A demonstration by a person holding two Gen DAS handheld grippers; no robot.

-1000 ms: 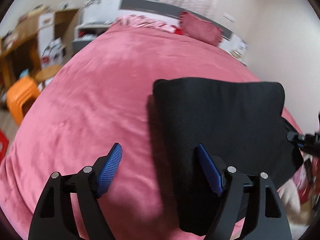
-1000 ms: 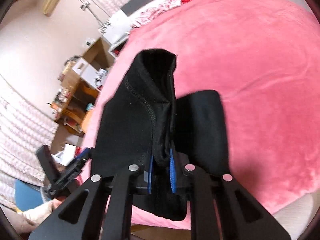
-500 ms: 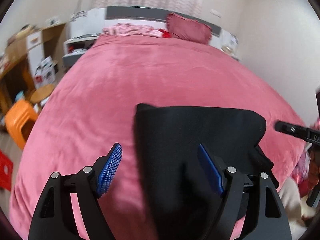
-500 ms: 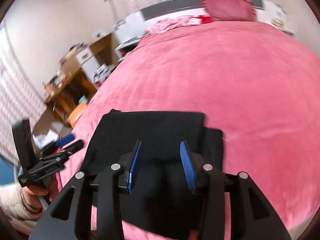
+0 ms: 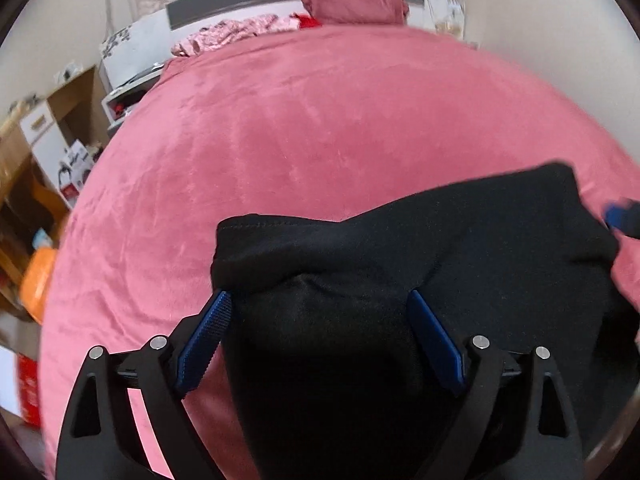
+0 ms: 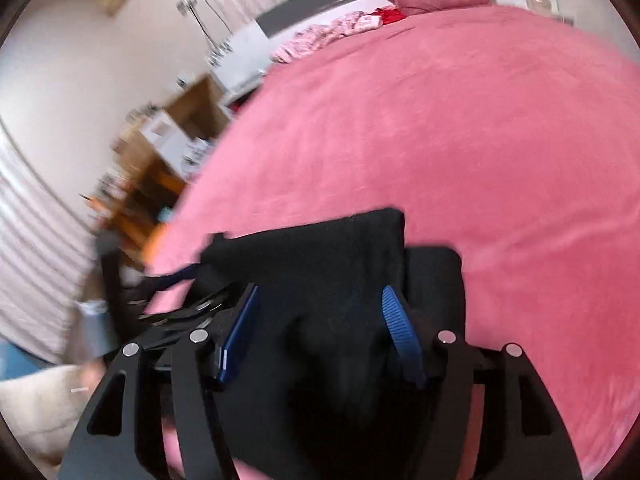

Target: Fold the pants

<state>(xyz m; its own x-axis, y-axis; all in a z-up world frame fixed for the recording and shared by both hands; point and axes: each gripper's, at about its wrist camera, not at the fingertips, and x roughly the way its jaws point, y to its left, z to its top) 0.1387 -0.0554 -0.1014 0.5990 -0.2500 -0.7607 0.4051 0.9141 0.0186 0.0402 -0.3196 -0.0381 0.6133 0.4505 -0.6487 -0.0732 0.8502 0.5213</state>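
The black pants lie folded in a thick stack at the near edge of the pink bed. My left gripper is open, its blue pads on either side of the stack's left end. My right gripper is open too, its jaws straddling the right part of the pants. A lower layer of black cloth sticks out to the right under the top fold. The left gripper's tip shows blurred in the right wrist view; the right one's blue tip shows at the left view's edge.
A dark pink pillow and patterned clothes lie at the bed's head. A wooden desk and shelves and an orange stool stand left of the bed. A wall runs along the right.
The right gripper let go of the pants fold and opened wide. Both grippers moved in low over the folded stack, the left one shifting right onto its end.
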